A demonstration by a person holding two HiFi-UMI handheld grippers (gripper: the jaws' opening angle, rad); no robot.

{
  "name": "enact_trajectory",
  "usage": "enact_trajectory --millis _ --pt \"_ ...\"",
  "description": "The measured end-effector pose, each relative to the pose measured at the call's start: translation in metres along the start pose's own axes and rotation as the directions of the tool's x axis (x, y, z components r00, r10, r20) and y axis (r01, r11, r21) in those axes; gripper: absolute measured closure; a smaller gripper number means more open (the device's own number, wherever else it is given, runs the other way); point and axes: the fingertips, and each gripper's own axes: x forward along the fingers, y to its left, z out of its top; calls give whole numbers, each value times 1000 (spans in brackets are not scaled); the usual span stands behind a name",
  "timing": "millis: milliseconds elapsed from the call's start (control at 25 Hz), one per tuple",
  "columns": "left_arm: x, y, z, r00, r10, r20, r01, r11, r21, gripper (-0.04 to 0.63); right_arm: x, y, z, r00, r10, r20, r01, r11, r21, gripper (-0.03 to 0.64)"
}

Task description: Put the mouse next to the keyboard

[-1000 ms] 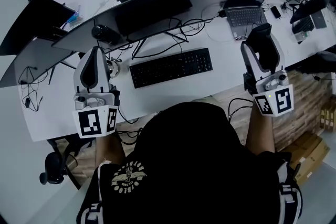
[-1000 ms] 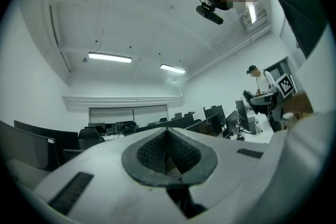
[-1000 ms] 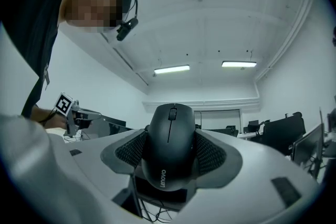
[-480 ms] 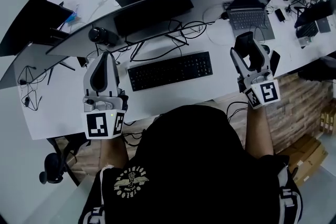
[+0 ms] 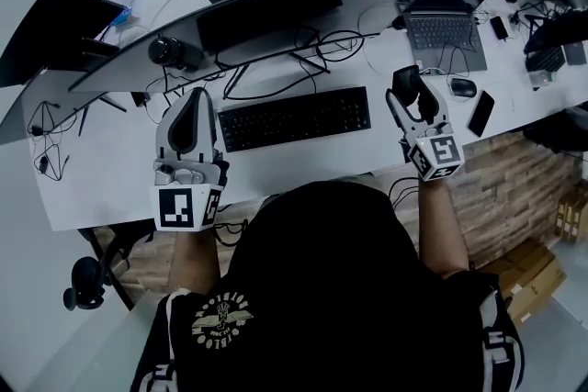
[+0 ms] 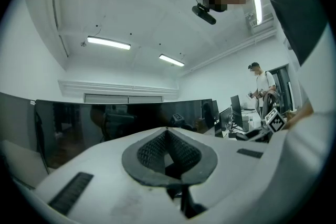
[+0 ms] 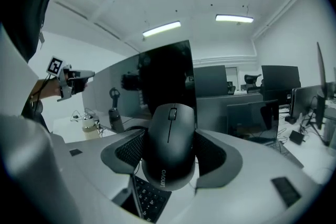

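The black mouse [image 7: 168, 152] is clamped between the grey pads of my right gripper [image 7: 169, 157], buttons pointing away from me. In the head view that gripper [image 5: 411, 95] hangs over the white desk [image 5: 119, 179] just right of the black keyboard [image 5: 294, 117], holding the mouse [image 5: 406, 85] off the surface. A strip of the keyboard [image 7: 148, 201] shows under the mouse. My left gripper [image 5: 196, 101] hovers off the keyboard's left end. Its jaws [image 6: 168, 162] are shut with nothing between them.
A second mouse [image 5: 463, 87] and a phone [image 5: 480, 114] lie right of my right gripper, with an open laptop [image 5: 444, 32] behind them. Curved monitors [image 5: 276, 0] and loose cables [image 5: 317, 50] lie beyond the keyboard. A dark bottle [image 5: 175, 54] lies at the back left.
My right gripper has carried the mouse left and a little forward, closer to the keyboard's right end. My left gripper has shifted right, toward the keyboard's left end.
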Motion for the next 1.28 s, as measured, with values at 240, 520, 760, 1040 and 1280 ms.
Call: enact_trajectory --millis 240,520,760,1040,1280 --pt "2 -1 -6 1000 -15 26 15 1000 12 594 17 -15 -59 993 -24 -112 34 995 91 321" --pt "-3 3 -15 1000 -3 -2 3 999 40 594 30 -20 -133 961 -34 -274 66 992 108 321" --pt "-14 8 -31 999 26 -40 -24 998 52 594 34 -33 -196 886 -66 -459 132 985 114 322" --pt "-25 15 -33 997 38 -73 -32 996 87 594 30 -40 -240 807 -98 -582 183 979 89 321" --pt "-35 21 -26 997 59 -43 -56 996 73 594 32 -40 -251 776 -114 -620 193 979 61 321"
